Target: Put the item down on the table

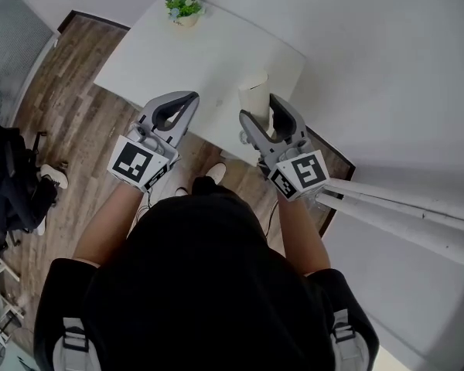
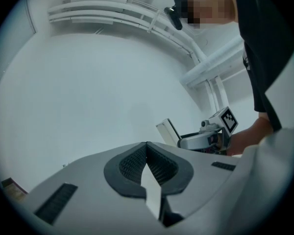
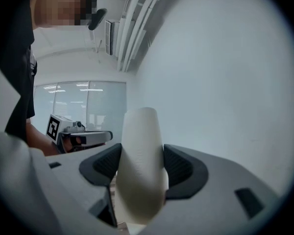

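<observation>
Right gripper (image 1: 263, 118) first: from the head view, it is hugging a white roll (image 1: 254, 95) between its two jaws. The roll sits over the near edge of the white table (image 1: 201, 52). I cannot tell from up here if its bottom touches the table. My left gripper (image 1: 179, 103) is just beside it, with its jaws pressed together and nothing inside. A little plant (image 1: 183, 5) stands at the far end of the table, well away from the roll. From the left gripper view, the left gripper's (image 2: 147, 146) two dark pads meet at the tips, so it is clenched on nothing. From the right gripper view, the roll (image 3: 141, 131) stands up tall between the pads of the right gripper (image 3: 142, 168), and both pads press its sides. I think it could go wrong if I let go too soon. Then the roll may drop, tip over and roll off the edge, because it is so close to that edge.
</observation>
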